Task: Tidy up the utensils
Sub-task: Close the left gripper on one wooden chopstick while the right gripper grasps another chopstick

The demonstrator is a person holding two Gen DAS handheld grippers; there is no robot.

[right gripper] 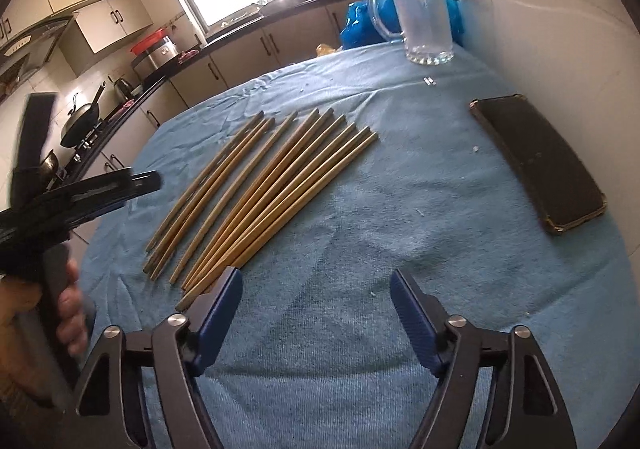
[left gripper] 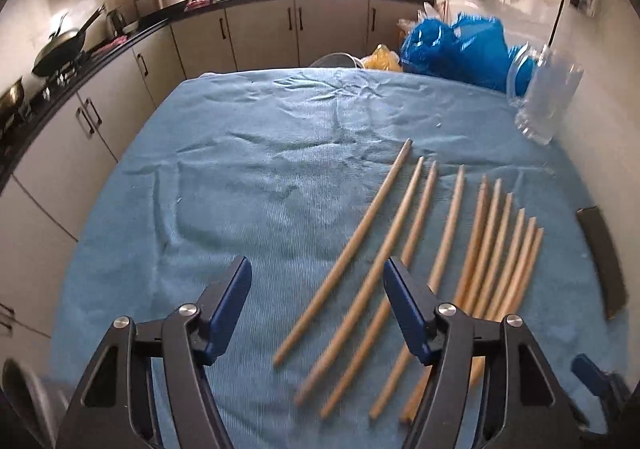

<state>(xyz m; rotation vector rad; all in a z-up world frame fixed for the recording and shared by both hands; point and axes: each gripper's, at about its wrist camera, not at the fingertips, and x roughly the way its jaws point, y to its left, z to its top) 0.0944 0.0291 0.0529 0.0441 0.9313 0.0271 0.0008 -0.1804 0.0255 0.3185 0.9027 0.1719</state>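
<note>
Chopsticks (right gripper: 256,193) fanned on blue cloth (right gripper: 360,229). Left tongs (left gripper: 316,281) apart above them; right tongs (right gripper: 316,289) apart beside them. Glass mug (right gripper: 424,17) beyond.

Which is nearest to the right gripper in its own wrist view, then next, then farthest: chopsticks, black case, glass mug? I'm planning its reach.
From the right gripper:
1. Chopsticks, just ahead on its left.
2. Black case, farther ahead on its right.
3. Glass mug, at the table's far edge.
</note>
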